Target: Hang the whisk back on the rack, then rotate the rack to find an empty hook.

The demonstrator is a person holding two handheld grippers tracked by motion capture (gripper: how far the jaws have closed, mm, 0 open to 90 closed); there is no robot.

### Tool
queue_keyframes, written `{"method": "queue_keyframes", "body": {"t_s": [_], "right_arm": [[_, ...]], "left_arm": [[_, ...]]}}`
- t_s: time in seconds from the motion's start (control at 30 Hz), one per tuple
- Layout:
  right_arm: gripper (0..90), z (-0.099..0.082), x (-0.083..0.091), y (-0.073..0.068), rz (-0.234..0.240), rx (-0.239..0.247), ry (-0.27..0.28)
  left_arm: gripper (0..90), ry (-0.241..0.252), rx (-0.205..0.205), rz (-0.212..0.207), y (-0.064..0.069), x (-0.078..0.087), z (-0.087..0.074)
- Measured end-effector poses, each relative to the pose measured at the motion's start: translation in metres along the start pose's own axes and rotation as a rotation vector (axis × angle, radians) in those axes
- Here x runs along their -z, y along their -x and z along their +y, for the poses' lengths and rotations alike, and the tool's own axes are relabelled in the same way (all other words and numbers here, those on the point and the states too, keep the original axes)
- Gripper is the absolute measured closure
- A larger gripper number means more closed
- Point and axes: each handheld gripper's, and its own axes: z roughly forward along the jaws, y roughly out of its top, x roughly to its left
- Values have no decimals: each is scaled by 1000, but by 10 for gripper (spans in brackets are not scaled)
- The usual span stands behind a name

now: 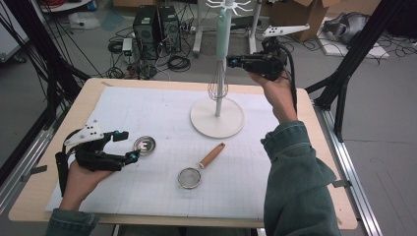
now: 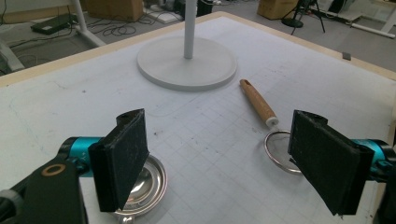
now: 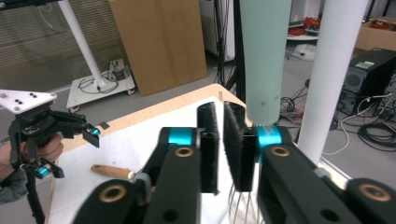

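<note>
A whisk with a mint-green handle (image 1: 222, 34) hangs on the white stand (image 1: 217, 120), its wires (image 1: 218, 86) just above the base. My right gripper (image 1: 231, 61) is raised at the handle's lower end. Its jaws (image 3: 223, 116) are shut with only a slit between the pads, and the handle (image 3: 265, 60) rises just behind the right pad. My left gripper (image 1: 129, 145) rests low at the left, open (image 2: 219, 135) and holding nothing. A small steel cup (image 1: 145, 144) (image 2: 147, 184) lies by its left pad. A strainer with a wooden handle (image 1: 201, 167) (image 2: 258, 102) lies mid-table.
A white grid mat (image 1: 162, 110) covers the wooden table. The stand's round base (image 2: 187, 63) sits at the far middle. Beyond the table are computer towers (image 1: 156, 29), floor cables, cardboard boxes (image 3: 159, 42) and black frame legs (image 1: 344, 73).
</note>
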Motion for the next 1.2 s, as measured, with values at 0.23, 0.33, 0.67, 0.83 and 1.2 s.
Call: {"method": "queue_keyframes", "body": {"t_s": [0.23,0.33,0.67,0.83,1.2], "right_arm": [[892,17,18,-2,-19,2,5],[893,24,25,-2,-22,4,14],[894,56,43,1,-70,17,50],[894,68,45,1,-82,23,47],[894,74,45,6,-89,22,49]], "left_arm": [[203,4,-6,1,0,1,1],[203,3,-6,-1,0,1,1],[203,5,-9,0,0,2,2],[203,9,-6,-1,0,3,2],[203,7,-9,9,0,5,2]]}}
